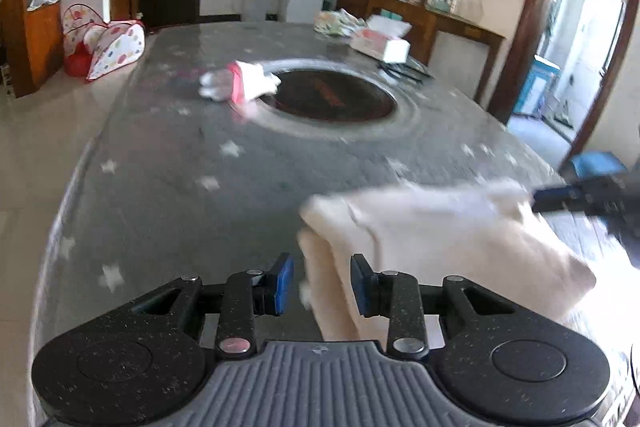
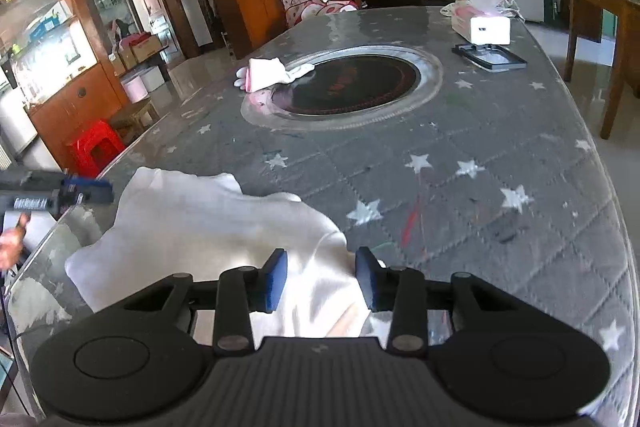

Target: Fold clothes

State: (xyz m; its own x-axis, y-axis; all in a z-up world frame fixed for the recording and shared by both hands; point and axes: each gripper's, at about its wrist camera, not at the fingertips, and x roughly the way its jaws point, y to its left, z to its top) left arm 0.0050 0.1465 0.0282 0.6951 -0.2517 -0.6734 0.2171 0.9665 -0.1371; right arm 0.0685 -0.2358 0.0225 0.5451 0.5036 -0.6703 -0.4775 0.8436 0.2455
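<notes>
A cream-white garment (image 1: 440,227) lies bunched on the near part of the grey star-patterned table (image 1: 200,155); it also shows in the right wrist view (image 2: 208,227). My left gripper (image 1: 322,285) is open, its blue pads on either side of a fold of the garment. My right gripper (image 2: 322,279) is open over the garment's near right edge, cloth between its pads. In the left wrist view the right gripper (image 1: 592,197) shows at the garment's far right edge. In the right wrist view the left gripper (image 2: 80,191) shows at the garment's left edge.
A pink and white folded cloth (image 2: 272,73) lies at the rim of the round dark cooktop (image 2: 344,87) set in the table (image 2: 520,155). A tissue box (image 2: 482,25) and a black tray (image 2: 490,57) stand at the far right. A red stool (image 2: 94,149) stands left of the table.
</notes>
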